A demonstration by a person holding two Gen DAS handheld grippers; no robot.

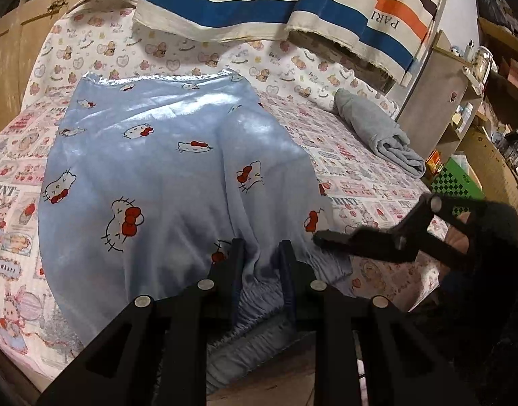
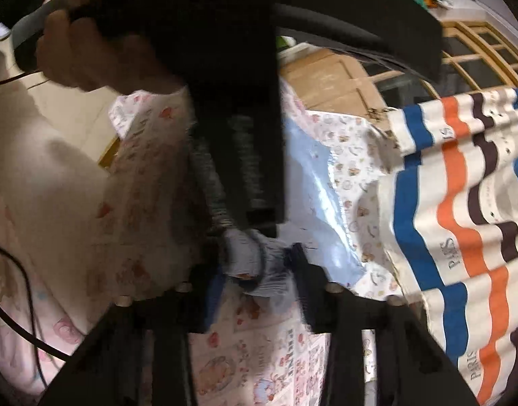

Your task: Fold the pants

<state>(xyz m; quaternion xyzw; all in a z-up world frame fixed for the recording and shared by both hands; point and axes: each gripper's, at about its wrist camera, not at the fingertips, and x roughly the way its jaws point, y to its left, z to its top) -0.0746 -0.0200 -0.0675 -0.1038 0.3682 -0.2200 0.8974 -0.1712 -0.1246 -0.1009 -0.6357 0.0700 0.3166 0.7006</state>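
Pants, pale blue satin with cat-face prints and red bows, spread flat on the bed over a pink printed sheet; gathered waistband at the near edge, bunched and hanging slightly over the bed's side; far hem straight, shiny along its edge.

Left tool clamped on the waistband, both black fingers pressing a fold of blue cloth between them; pointing down and forward over the pants.

Right tool seen in its own view with a blurred wad of blue cloth between the fingers, apparently gripped though motion blur leaves the contact unclear; from the left view lying just right of the pants' near corner, fingers close together, tip touching or almost touching the cloth edge. Hand on a black handle in the upper part of the right view.

Further right on the bed, a rolled grey towel, well apart from the pants.

At the far end, a striped cloth in blue, orange, brown and cream, hanging down over the bed's head; beside it on the right, wooden shelves with jars and boxes.
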